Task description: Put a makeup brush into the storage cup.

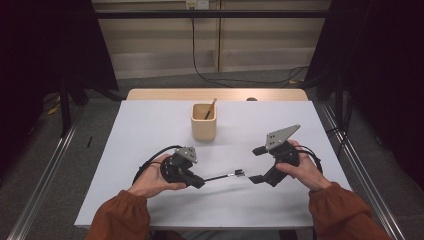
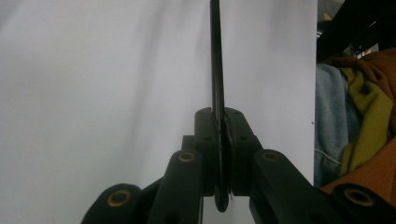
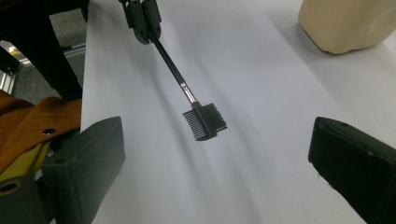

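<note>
Left gripper point(image 1: 200, 181) clamped on the handle of a black brow comb-brush point(image 3: 204, 121), its comb head held out just before the wide-spread right gripper point(image 1: 256, 165), beige cup point(image 1: 204, 122) beyond both, white table point(image 1: 150, 130) beneath.

The room is dim, and the far left and right of the high view are almost black. The white surface point(image 1: 150, 130) is the brightest part, lit from above. In the right gripper view the small brush point(image 3: 204, 121) is sharp, with soft shadow stripes beside it. Close black parts at the bottom look blurry.
</note>
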Demonstrator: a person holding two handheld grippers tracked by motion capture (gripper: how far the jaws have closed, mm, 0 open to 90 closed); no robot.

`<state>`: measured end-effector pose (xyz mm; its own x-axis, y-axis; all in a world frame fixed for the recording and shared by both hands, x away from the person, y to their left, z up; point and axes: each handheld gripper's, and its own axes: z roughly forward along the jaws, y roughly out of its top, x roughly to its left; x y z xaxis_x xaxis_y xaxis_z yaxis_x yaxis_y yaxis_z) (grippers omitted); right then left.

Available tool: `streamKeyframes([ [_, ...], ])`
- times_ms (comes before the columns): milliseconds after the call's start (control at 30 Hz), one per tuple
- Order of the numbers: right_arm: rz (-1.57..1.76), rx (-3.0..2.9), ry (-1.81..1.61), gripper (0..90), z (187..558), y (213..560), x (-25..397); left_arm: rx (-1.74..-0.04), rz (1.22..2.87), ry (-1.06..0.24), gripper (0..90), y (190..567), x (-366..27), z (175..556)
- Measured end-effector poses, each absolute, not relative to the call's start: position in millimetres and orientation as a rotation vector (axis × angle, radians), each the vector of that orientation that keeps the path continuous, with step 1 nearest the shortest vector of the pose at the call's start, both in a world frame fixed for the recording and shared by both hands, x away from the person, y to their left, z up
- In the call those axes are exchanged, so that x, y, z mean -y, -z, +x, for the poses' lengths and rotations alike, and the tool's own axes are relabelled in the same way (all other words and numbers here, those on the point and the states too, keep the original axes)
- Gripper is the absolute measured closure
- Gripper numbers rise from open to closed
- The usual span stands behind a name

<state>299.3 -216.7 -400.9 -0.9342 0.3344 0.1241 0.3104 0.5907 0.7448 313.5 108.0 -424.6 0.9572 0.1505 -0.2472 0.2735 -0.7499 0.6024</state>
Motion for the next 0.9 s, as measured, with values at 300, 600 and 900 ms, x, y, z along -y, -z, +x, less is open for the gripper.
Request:
streamKeyframes([
  [300,0.611,-2.719,-1.348,3.3,291.9,404.4,227.3,-0.334,2.391,0.234,85.5,426.8,-118.2,313.3],
  [600,0.666,-2.632,-1.431,4.1,284.5,405.4,241.2,-0.372,2.351,0.218,85.5,427.2,-127.4,311.0],
  [900,0.699,-2.554,-1.516,4.1,279.2,407.6,248.1,-0.405,2.305,0.188,85.5,426.8,-136.3,309.3],
])
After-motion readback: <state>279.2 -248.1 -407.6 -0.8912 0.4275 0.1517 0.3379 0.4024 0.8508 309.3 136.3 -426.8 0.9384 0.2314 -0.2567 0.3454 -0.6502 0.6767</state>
